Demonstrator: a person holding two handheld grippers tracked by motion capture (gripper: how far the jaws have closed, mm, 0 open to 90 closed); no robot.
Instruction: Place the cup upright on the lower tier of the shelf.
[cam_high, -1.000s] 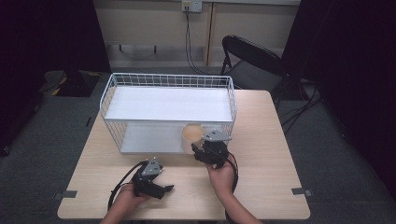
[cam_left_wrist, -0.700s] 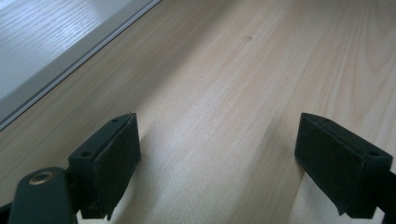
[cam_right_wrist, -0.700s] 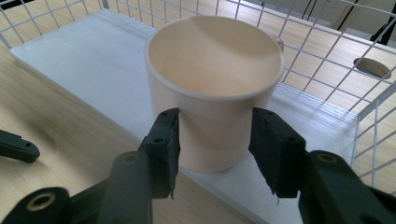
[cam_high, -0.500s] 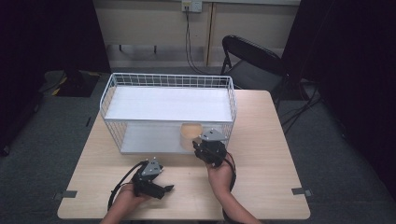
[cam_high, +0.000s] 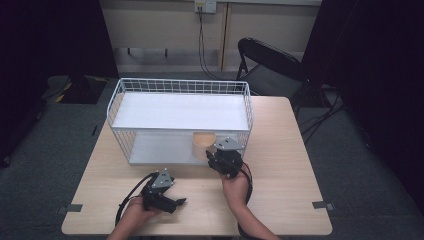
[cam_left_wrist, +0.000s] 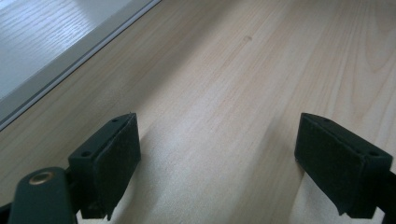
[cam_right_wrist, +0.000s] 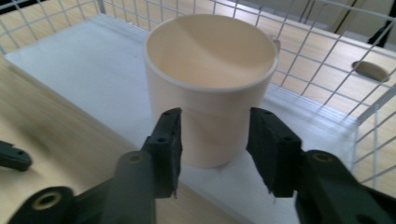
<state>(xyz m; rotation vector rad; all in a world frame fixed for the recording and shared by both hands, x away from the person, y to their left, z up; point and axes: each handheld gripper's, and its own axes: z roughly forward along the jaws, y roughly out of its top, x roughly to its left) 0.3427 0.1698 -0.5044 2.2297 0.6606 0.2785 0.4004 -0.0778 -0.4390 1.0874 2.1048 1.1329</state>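
Note:
A beige cup (cam_high: 201, 142) (cam_right_wrist: 210, 79) stands upright at the front right of the lower white shelf (cam_right_wrist: 84, 79) of a white wire rack (cam_high: 180, 86). My right gripper (cam_high: 212, 154) (cam_right_wrist: 215, 144) reaches in from the table side, and its jaws flank the cup's lower wall. The jaws have just been opening, and a thin gap shows between each pad and the cup. My left gripper (cam_high: 180, 202) (cam_left_wrist: 215, 163) rests low over the bare wooden table (cam_left_wrist: 224, 70) near the front edge, open, with nothing between its fingers.
The rack takes up the middle and back of the table (cam_high: 280, 150); its upper shelf overhangs the cup. Wire walls (cam_right_wrist: 327, 70) close in the cup's right and far sides. A black folding chair (cam_high: 270, 65) stands behind the table's right corner.
The cup has shifted slightly left and settled on the lower shelf. My right gripper's jaws stand a little off it now. The left gripper has not moved.

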